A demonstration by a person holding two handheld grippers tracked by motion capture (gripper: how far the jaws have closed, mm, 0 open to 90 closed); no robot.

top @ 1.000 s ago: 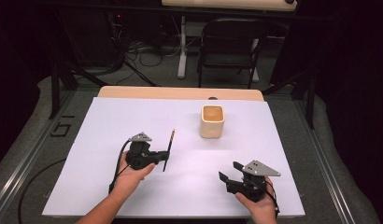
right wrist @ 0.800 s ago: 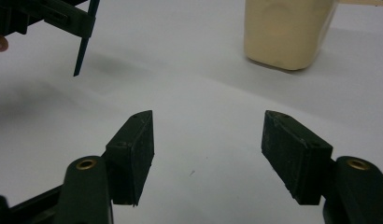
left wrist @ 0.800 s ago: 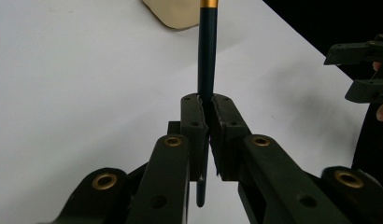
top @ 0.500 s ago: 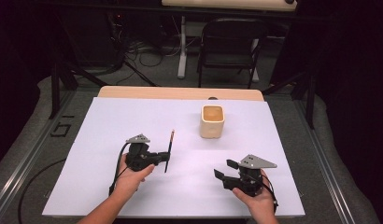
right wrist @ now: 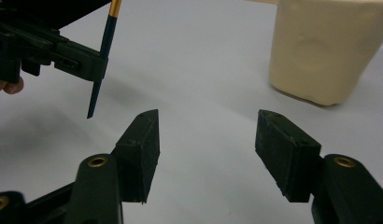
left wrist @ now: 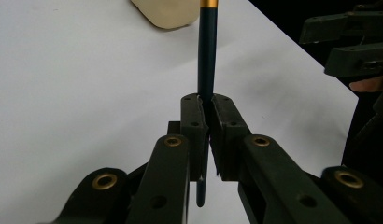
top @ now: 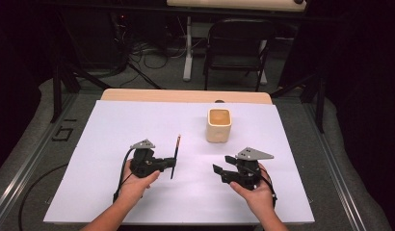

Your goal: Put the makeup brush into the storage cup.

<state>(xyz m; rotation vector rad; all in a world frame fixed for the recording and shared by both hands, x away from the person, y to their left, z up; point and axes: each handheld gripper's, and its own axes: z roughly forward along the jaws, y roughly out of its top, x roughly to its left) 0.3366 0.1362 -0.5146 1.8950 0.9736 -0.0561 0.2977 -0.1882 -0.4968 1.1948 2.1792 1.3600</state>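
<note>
- Hands come in from the near edge of the white tabletop (top: 113, 125), each one carrying a gripper, and both are low over the sheet.
- Left gripper (top: 172, 162) has its fingers (left wrist: 195, 122) pressed together on a dark pencil (top: 176, 155), which is the thing in work here.
- The grip sits near the lower end of the pencil, so a short tip hangs under the fingers and the long part with the gold band (left wrist: 209, 3) stands above them. I judge this hold keeps the pencil steady and free of the sheet, ready to be passed over or carried on.
- Right gripper (top: 223, 163) points toward the left one; its fingers (right wrist: 144, 140) are about half open and have just been closing, with nothing between them.
- In the right gripper view the pencil is ahead and to the left, well apart from those fingers, so no second hold exists yet.
- Farther back stands a cream cup (top: 218, 124), upright, open on top, apart from both grippers. It looks like the likely place for the pencil.
- Between the pencil and the cup nothing stands in the way.
- Beyond the tabletop there is a dark chair (top: 236, 48) and cables (top: 147, 57) on the floor; they play no part.
</note>
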